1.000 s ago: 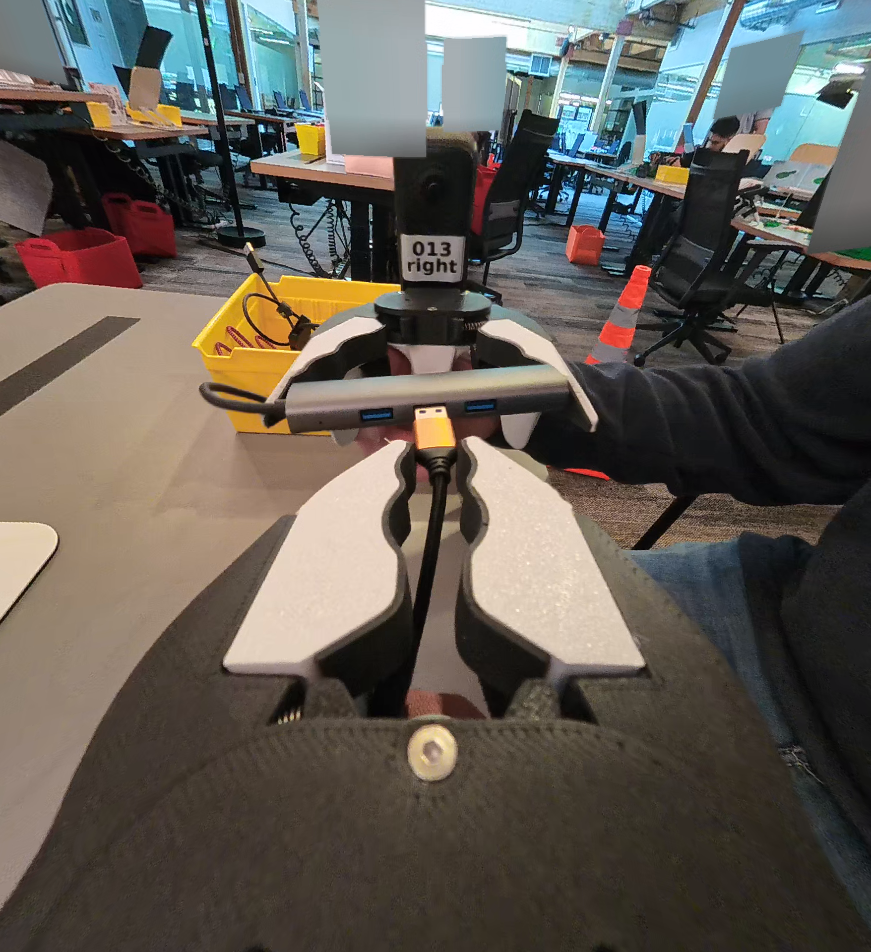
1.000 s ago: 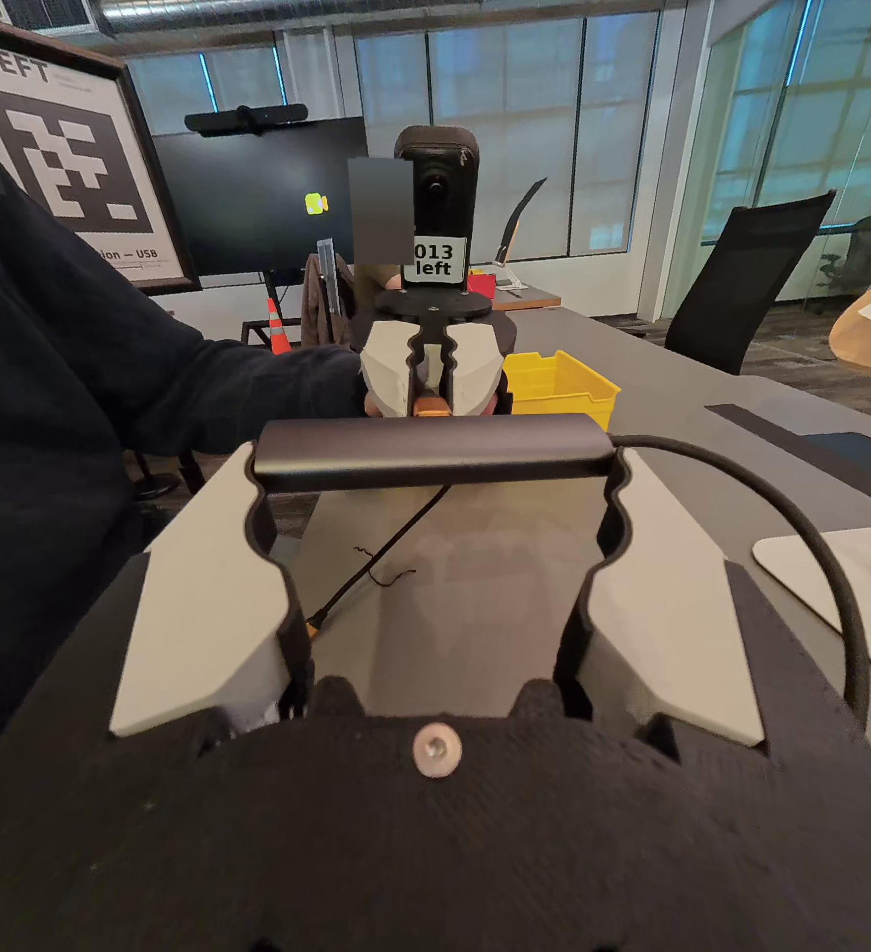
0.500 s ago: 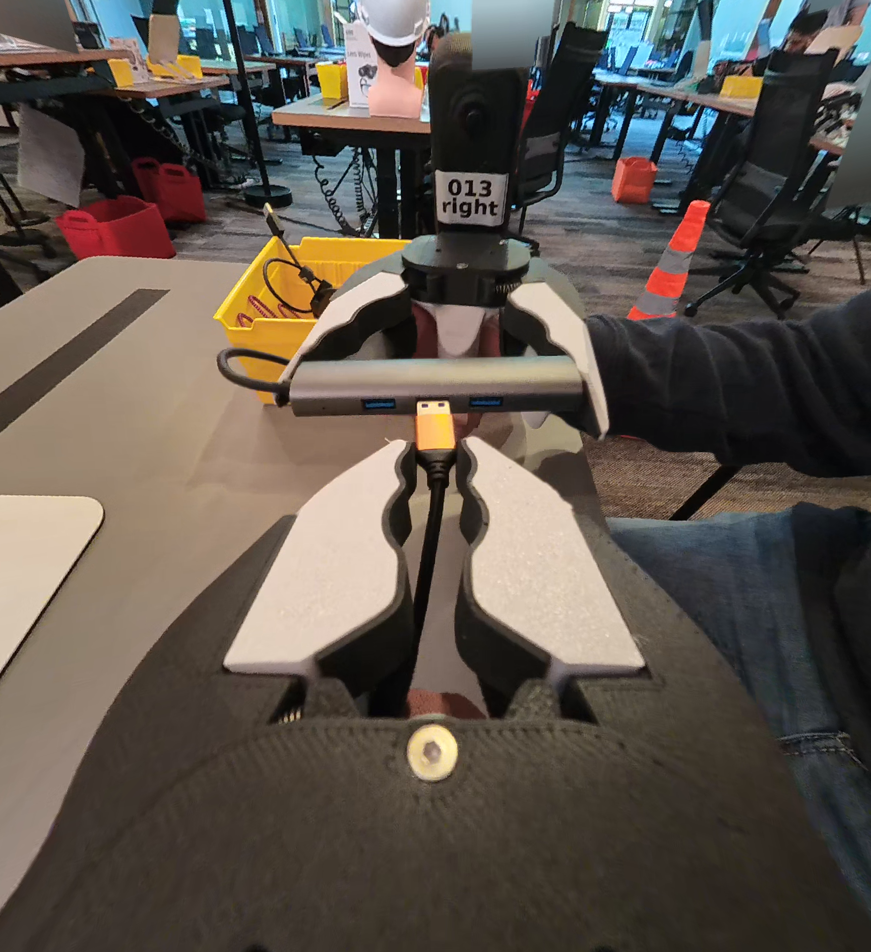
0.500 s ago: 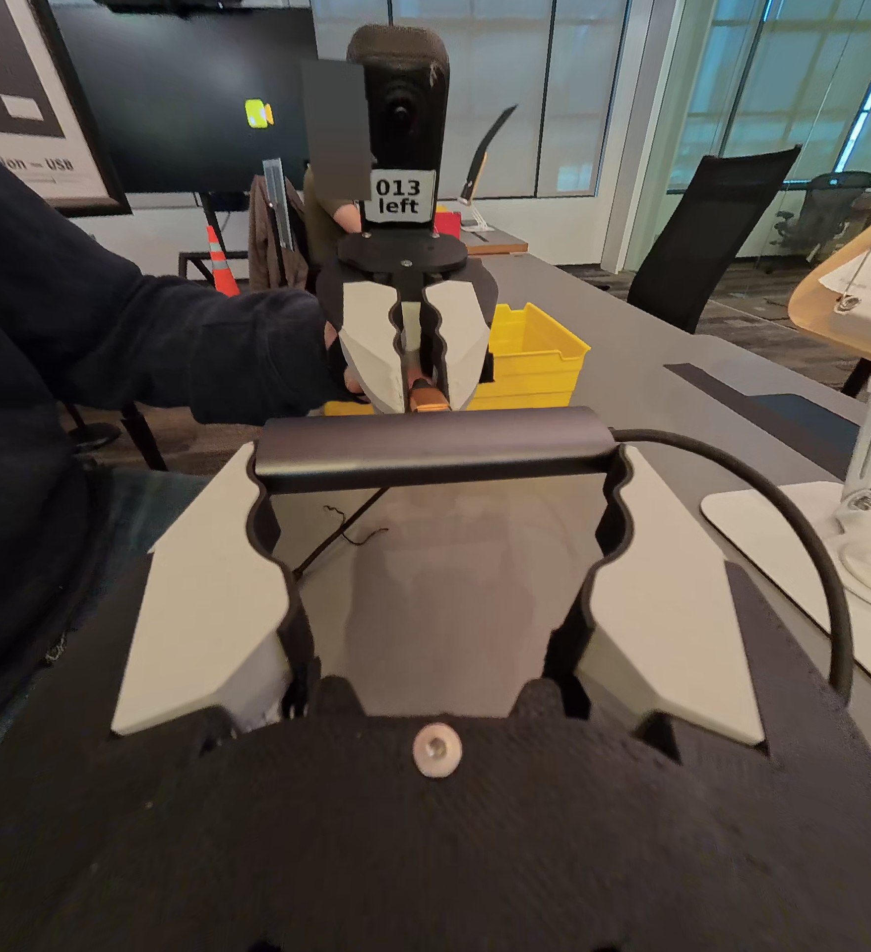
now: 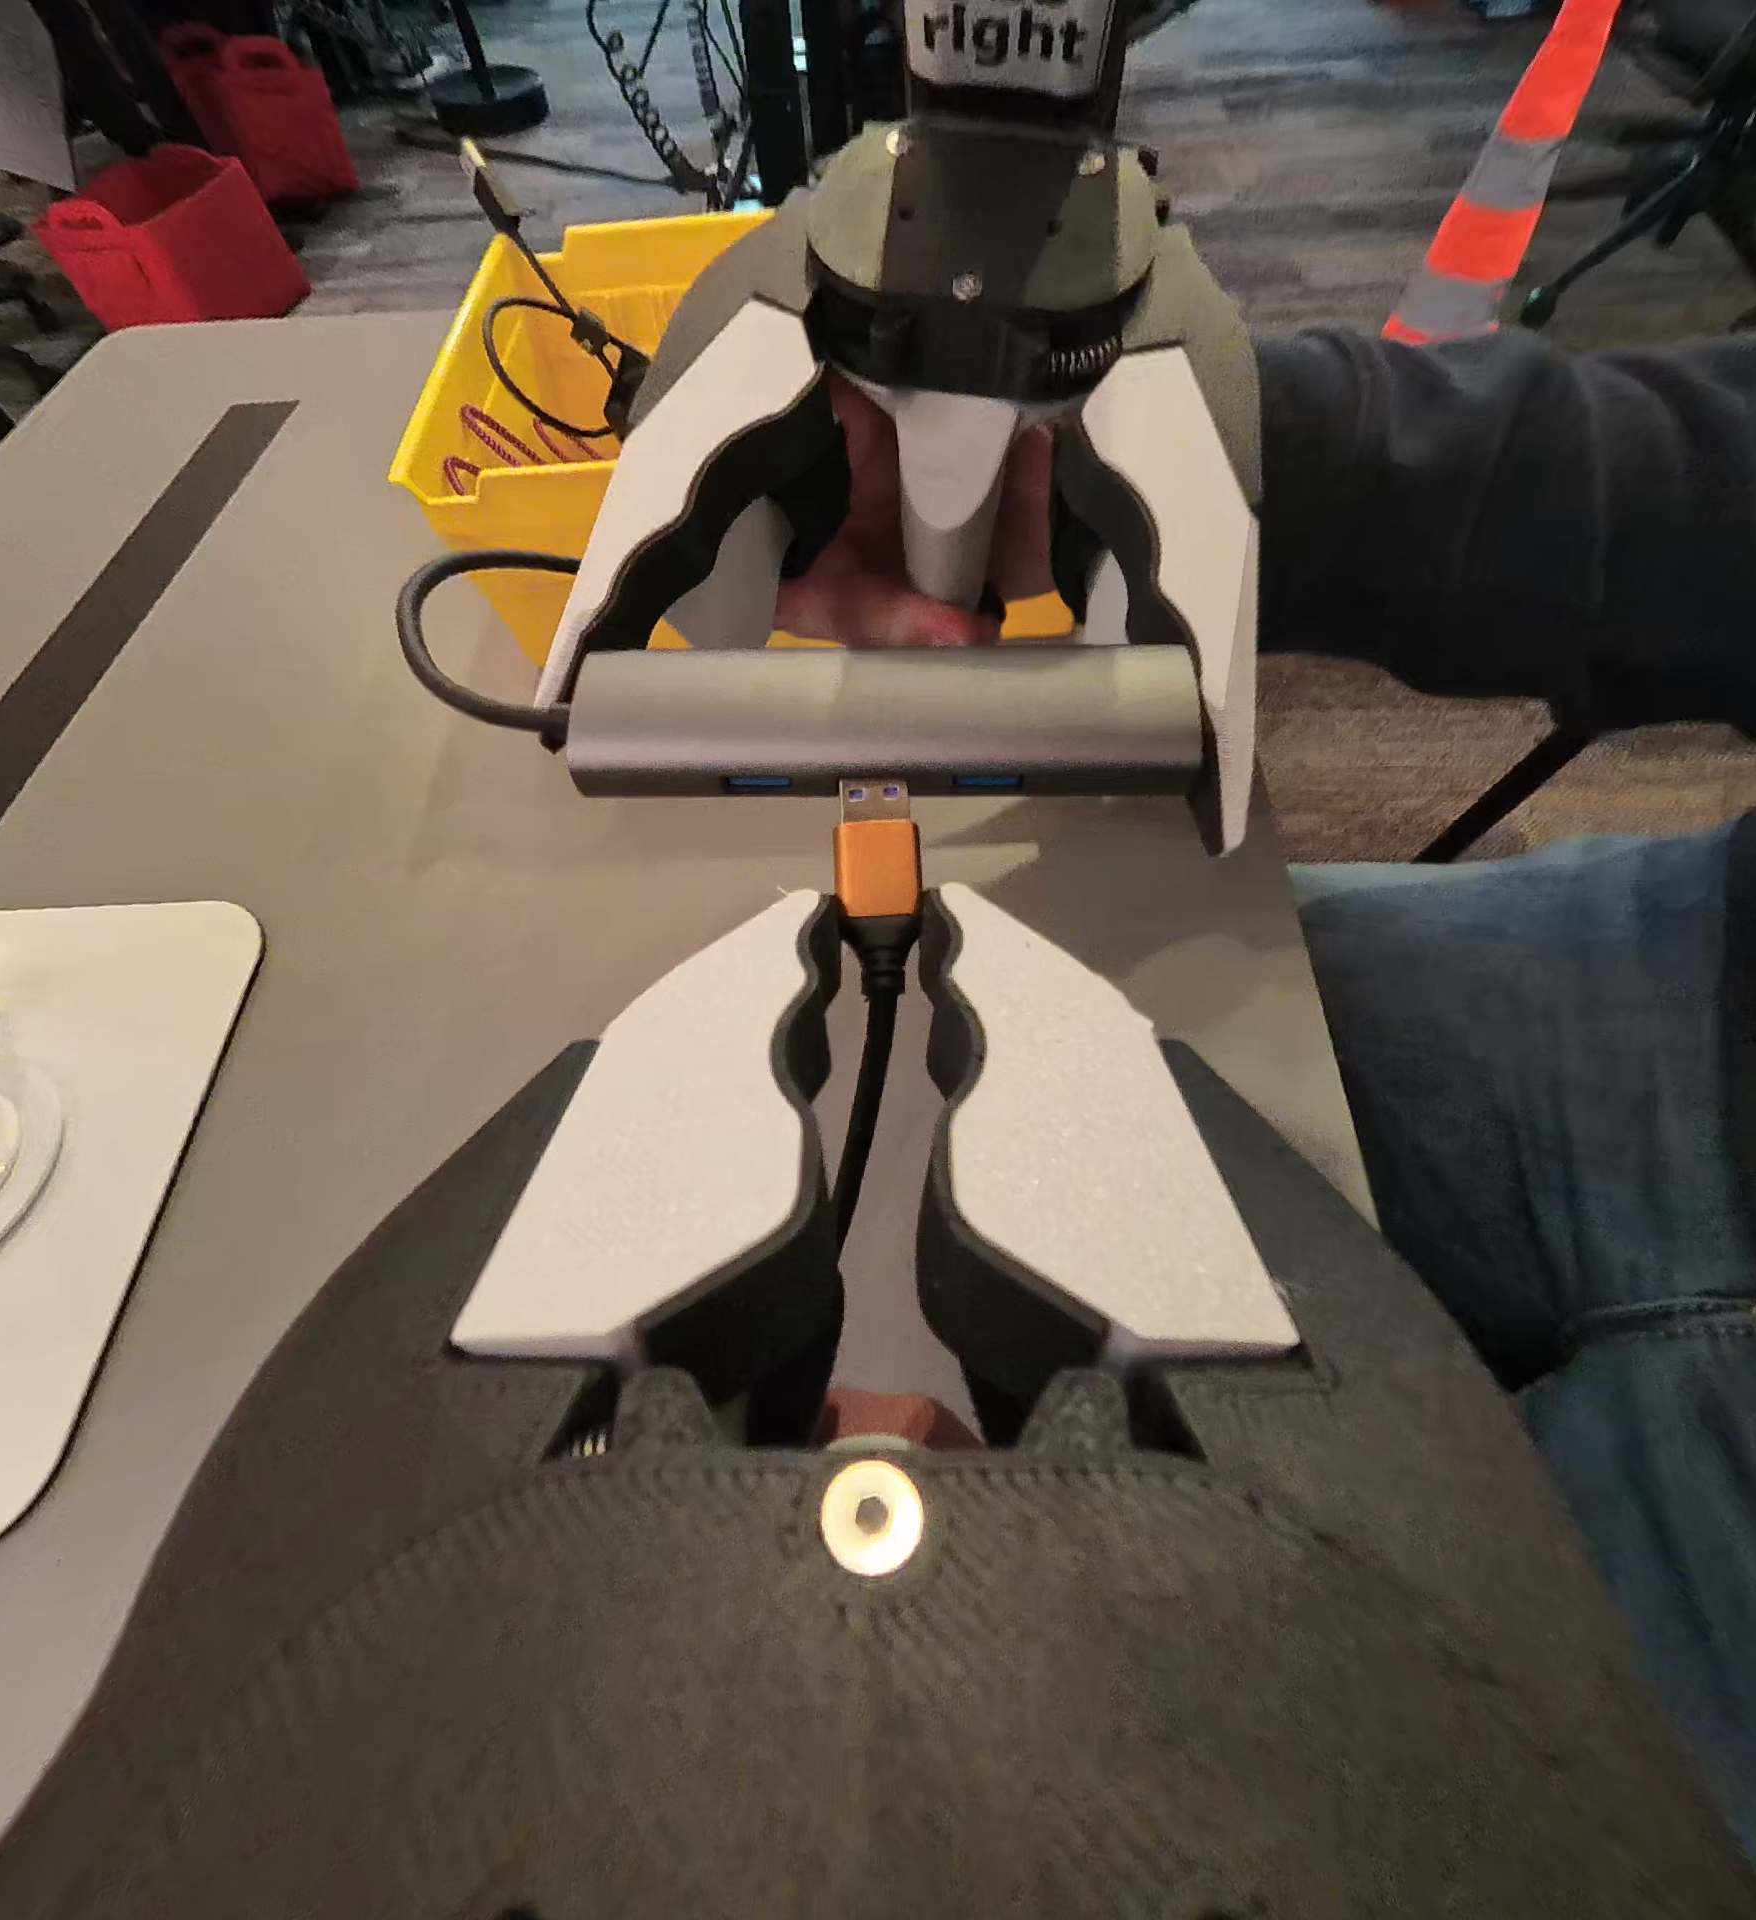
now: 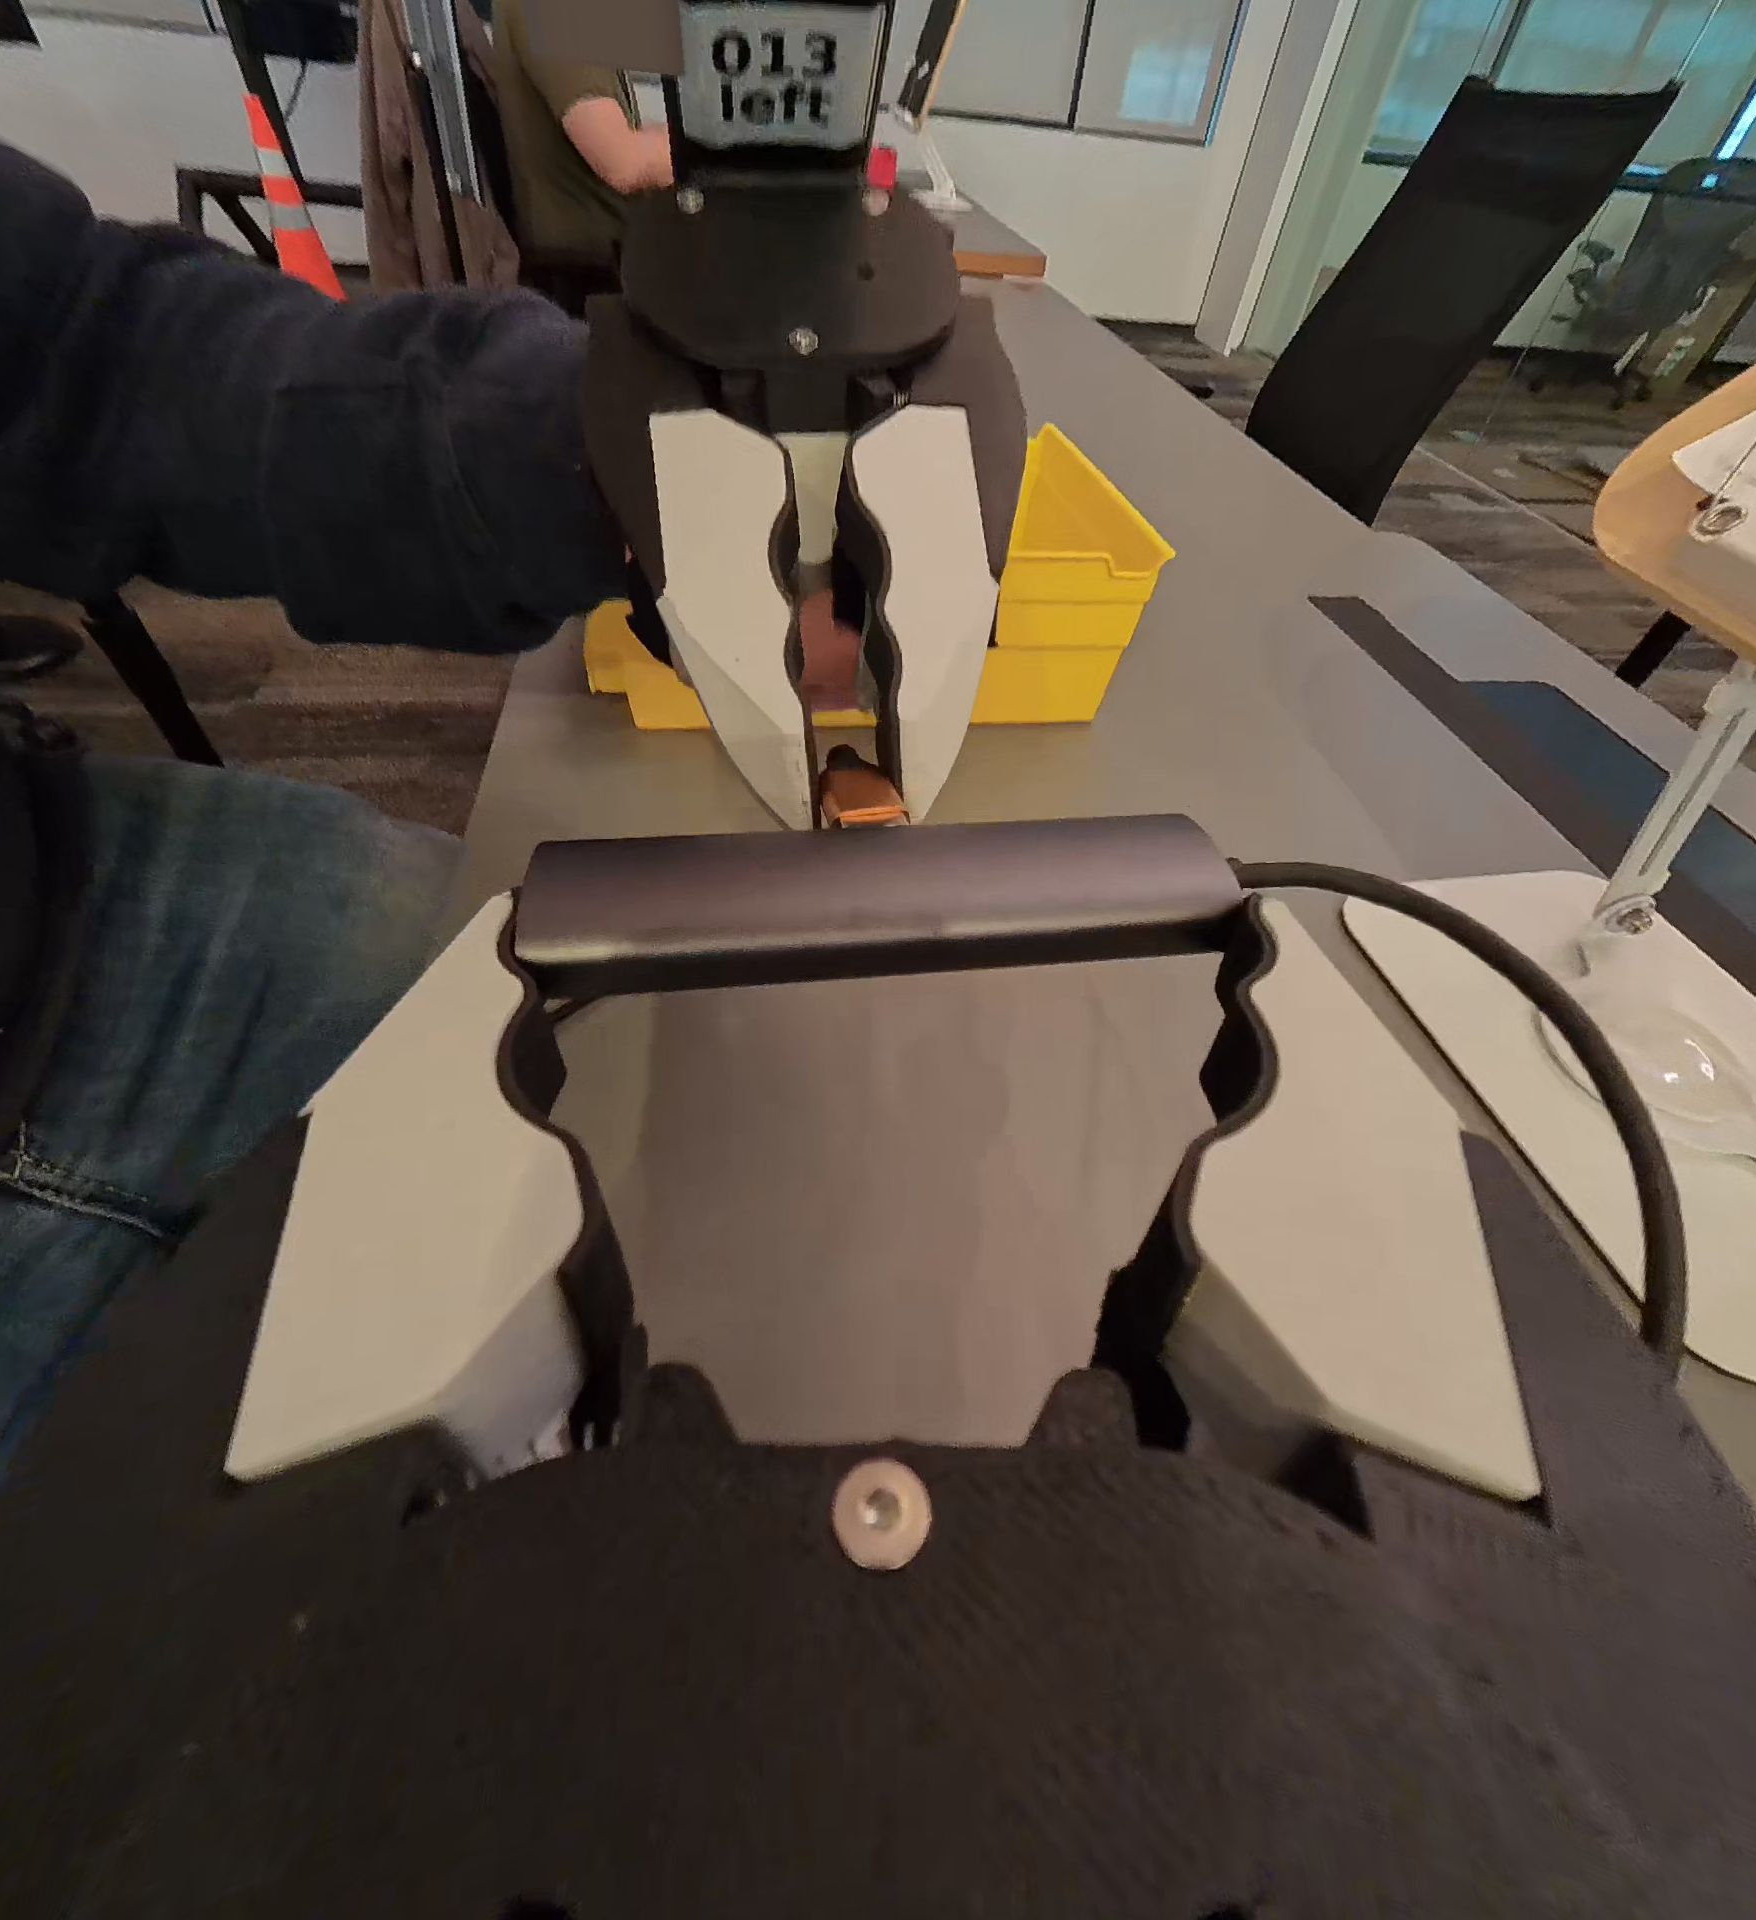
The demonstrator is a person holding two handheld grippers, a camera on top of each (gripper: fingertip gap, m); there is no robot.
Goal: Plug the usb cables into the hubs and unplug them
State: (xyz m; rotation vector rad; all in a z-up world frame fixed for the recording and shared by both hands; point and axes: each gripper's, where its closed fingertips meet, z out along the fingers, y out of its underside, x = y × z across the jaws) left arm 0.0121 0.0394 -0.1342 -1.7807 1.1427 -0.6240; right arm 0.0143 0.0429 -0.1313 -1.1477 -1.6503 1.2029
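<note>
We see two hand-held grippers facing each other over a grey tabletop [image 5: 230,748], tips nearly meeting.

Left gripper [image 5: 876,904], white fingers w/ black wavy pads: pressed nearly together, pinching the orange-shelled USB plug [image 5: 876,868] by its black strain relief. The plug's silver metal tip pokes out just ahead of the fingertips. Its thin black cable [image 5: 858,1122] runs back between the fingers toward the gripper body.

Right gripper [image 6: 879,914]: spread wide, clamping the slim dark-grey metal USB hub [image 6: 874,883] lengthwise, one finger on each short end. In the left wrist view the hub [image 5: 884,717] lies crosswise directly ahead of the left gripper's tips. Two blue ports show on its near face, one either side of the plug. The silver tip sits at the port between them; part of the metal is still visible, so it's not fully seated. How deep it goes we can't tell.

The hub's own thick black lead [image 6: 1580,1060] leaves its end on the right gripper's right side and loops back beside that finger.

Beyond the right gripper, from the left one's view, is a yellow plastic bin [image 5: 500,416] holding coiled cables. To the left gripper's left lies a white rounded base plate [image 5: 126,1091] w/ a clear dome on it. Dark sleeves [image 5: 1528,520] and blue jeans [image 5: 1580,1143] fill the left gripper's right side.
</note>
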